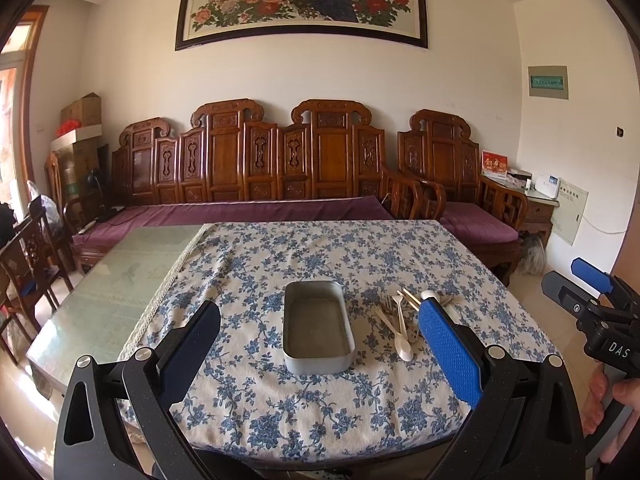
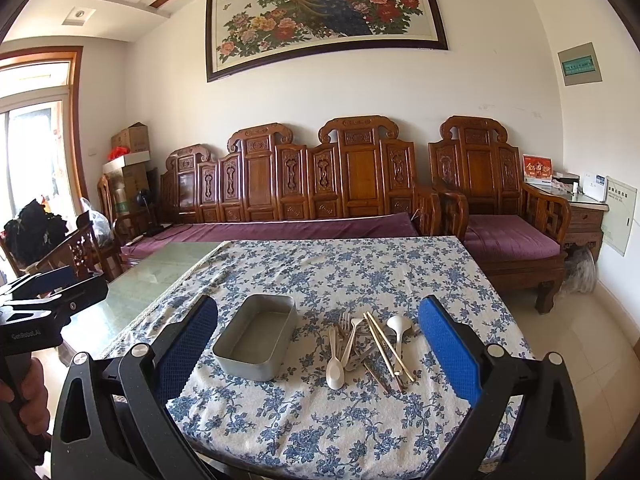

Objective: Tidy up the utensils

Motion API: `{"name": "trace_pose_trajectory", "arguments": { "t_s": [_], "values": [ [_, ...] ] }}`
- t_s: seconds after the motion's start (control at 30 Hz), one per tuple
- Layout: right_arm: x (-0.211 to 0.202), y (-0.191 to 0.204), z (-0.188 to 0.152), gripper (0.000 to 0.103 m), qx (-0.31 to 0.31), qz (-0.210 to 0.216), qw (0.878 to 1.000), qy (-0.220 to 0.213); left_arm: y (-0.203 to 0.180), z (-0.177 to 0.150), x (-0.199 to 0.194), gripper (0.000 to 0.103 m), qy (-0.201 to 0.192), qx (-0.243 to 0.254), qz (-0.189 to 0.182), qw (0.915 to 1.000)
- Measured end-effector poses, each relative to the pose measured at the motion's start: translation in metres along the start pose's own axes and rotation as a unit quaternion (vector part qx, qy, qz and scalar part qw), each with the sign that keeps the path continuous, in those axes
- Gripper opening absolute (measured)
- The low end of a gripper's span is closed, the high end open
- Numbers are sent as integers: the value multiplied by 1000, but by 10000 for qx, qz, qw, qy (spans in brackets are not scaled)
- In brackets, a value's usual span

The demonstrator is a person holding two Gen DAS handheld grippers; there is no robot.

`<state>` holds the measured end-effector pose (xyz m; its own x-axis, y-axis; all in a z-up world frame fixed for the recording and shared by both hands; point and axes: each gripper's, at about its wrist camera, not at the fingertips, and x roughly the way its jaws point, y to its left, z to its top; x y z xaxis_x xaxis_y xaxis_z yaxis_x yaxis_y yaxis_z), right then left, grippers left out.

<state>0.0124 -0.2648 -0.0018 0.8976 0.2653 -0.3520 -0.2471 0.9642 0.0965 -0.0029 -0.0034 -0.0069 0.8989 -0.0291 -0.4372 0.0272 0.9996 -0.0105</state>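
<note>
Nearest us, both claws hang spread wide w/ nothing between the pads: left claw (image 1: 320,354) and right claw (image 2: 320,354), both short of the tabletop's near edge. Beyond them, on the blue-flowered white cloth over the tabletop (image 2: 360,268), sits the grey rectangular metal tin (image 2: 256,340), empty, bare floor showing. Just right of it, apart from it, lies the heap of pale plastic spoons, metal forks and tan chopsticks (image 2: 370,346), crossed over each other. We judge them light, stiff, thin and prob. slippery; best pinched mid-handle, one at a time, top pieces first. Chopsticks may roll.
</note>
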Motion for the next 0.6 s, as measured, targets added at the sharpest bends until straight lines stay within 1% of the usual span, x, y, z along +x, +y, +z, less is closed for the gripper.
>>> {"name": "trace_pose_trajectory", "arguments": {
  "t_s": [0.43,0.6],
  "values": [
    [0,-2,0,101,0,-5,10000,-1,0,2,1,96,26,-10,-35,10000],
    [2,-3,-1,101,-4,-7,10000,40,2,0,6,96,132,-21,-106,9999]
  ]
}}
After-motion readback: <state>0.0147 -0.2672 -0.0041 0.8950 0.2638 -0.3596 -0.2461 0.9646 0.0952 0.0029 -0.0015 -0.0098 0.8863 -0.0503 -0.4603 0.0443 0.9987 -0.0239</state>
